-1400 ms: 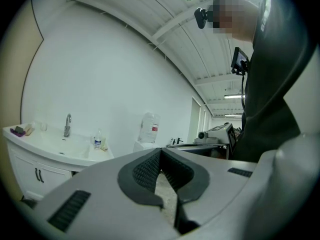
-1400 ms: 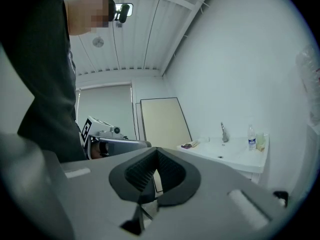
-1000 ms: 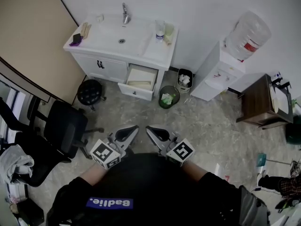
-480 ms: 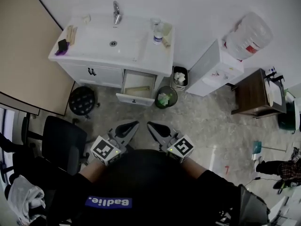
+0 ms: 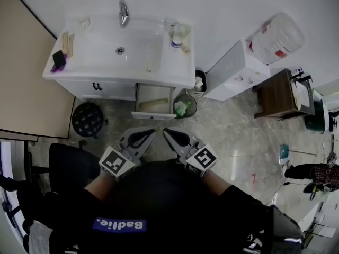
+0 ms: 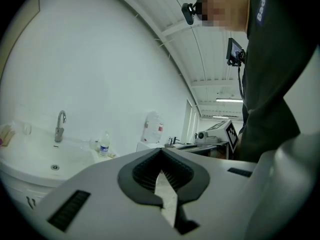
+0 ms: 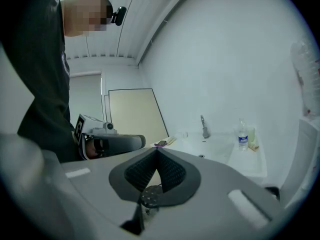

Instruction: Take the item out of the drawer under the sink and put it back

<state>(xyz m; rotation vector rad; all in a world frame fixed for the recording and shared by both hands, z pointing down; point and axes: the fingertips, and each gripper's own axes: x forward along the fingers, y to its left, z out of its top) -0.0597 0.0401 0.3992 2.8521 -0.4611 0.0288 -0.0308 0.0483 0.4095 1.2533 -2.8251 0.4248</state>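
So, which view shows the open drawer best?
The head view: the drawer stands open under the sink, and its inside is visible from above. Both gripper views show only the sink top; the drawer is out of sight there.

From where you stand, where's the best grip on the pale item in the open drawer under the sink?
Probably its middle, from above. The pale item lies flat and crosswise near the front of the open drawer, whose walls block the sides, so only the top is free. Pinch across its narrow width; finer shape is too small to tell.
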